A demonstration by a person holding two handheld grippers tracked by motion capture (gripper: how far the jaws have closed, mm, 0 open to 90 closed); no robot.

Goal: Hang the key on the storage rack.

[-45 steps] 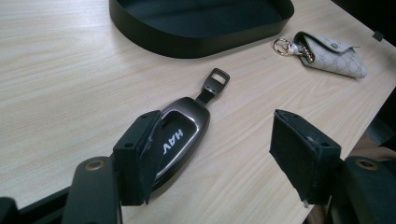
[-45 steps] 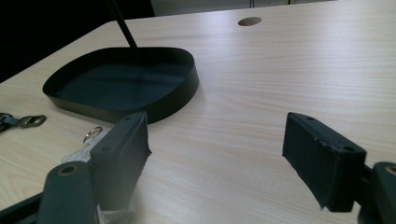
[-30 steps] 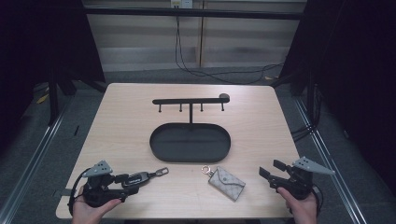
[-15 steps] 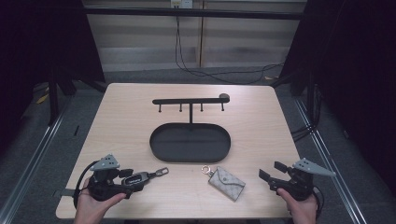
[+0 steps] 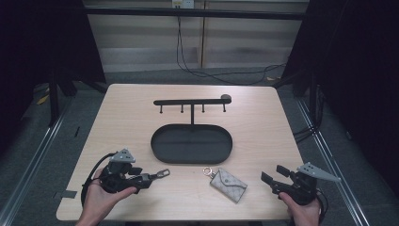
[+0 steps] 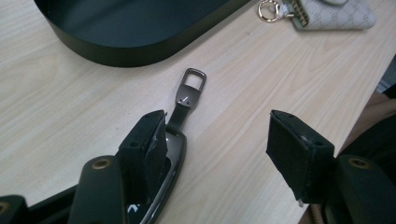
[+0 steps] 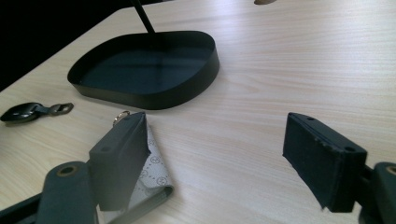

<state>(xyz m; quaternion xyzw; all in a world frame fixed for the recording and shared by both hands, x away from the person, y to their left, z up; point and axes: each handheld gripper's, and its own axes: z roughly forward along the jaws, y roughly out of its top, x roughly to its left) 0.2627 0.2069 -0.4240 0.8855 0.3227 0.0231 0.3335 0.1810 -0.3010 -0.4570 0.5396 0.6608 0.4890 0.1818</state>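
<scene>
While lying flat on the desk (image 5: 263, 117), key fob (image 6: 180, 123) points its metal loop toward the tray (image 5: 191, 143), left tool (image 5: 149, 178) released around it, jaws narrower than before, hand shifted right, right tool (image 7: 219, 158) released, jaws wider.

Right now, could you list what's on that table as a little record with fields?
Table: light wood
Middle: black oval tray with a hook rack standing behind it
Front left: dark key fob lying on the wood beside one pad of the open left tool
Front centre: pale patterned key pouch with a ring
Front right: right tool, open, holding nothing
</scene>
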